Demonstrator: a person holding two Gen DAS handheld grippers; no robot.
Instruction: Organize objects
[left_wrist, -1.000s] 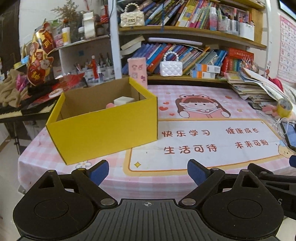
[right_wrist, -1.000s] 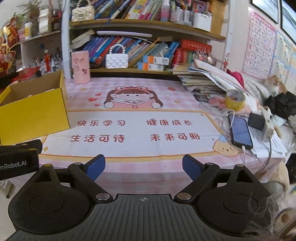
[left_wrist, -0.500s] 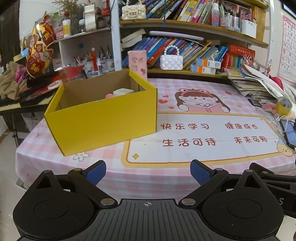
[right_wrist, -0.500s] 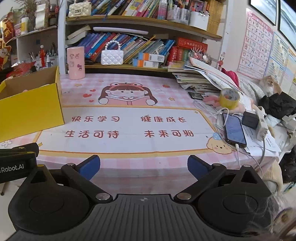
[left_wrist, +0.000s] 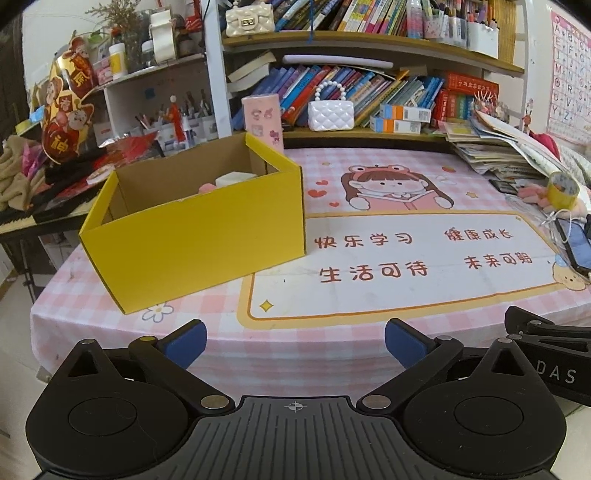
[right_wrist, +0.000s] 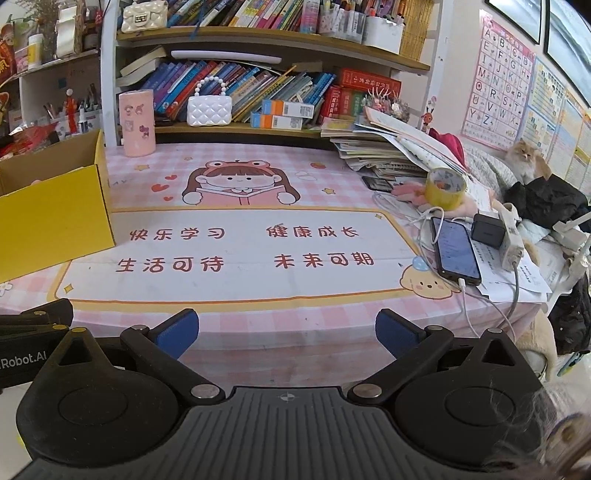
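A yellow cardboard box (left_wrist: 199, 240) stands open on the left of the pink tablecloth (left_wrist: 369, 332). Inside it a white block (left_wrist: 234, 180) and something pink (left_wrist: 207, 188) peek over the rim. My left gripper (left_wrist: 293, 341) hovers at the table's near edge, right of the box's front corner. Its jaws are opening and nothing is between them. My right gripper (right_wrist: 286, 332) is beside it at the same edge, open wide and empty. In the right wrist view the box (right_wrist: 51, 218) sits at far left. A pink cup (right_wrist: 136, 123) stands at the back.
A phone (right_wrist: 456, 251) with cables, a charger (right_wrist: 487, 230) and a yellow tape roll (right_wrist: 445, 188) crowd the table's right side, beside a stack of books (right_wrist: 373, 151). Shelves hold books and a white purse (right_wrist: 209, 109). A cat (right_wrist: 526, 160) lies at the far right.
The blue pads of both grippers have spread a little wider apart. Both hands have stayed at the table's near edge, and nothing on the table has moved.
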